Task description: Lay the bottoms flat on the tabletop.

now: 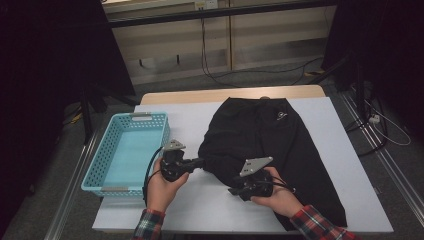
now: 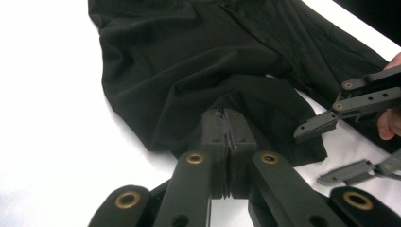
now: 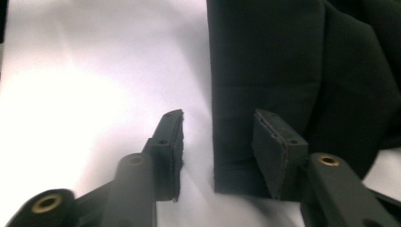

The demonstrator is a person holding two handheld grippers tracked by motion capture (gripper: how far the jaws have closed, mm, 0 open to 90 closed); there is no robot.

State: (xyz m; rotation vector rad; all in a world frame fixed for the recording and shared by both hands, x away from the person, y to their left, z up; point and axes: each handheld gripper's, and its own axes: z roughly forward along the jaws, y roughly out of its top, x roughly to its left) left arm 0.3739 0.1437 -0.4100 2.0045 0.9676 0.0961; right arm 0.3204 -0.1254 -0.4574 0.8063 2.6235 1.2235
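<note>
Black, soft fabric: the shorts (image 1: 272, 150) lie spread over the right half of the white bench (image 1: 200, 200), waistband at the far edge, one leg running to the near right corner, where its hem is cut off behind a plaid sleeve. The turquoise basket (image 1: 107, 186) stands at the bench's left edge, with bare white surface between it and the cloth. The left gripper (image 2: 227, 127) has its jaws clenched on a bunched fold of the other leg. The right gripper (image 3: 217, 139) stands released, jaws astride the hem edge.
</note>
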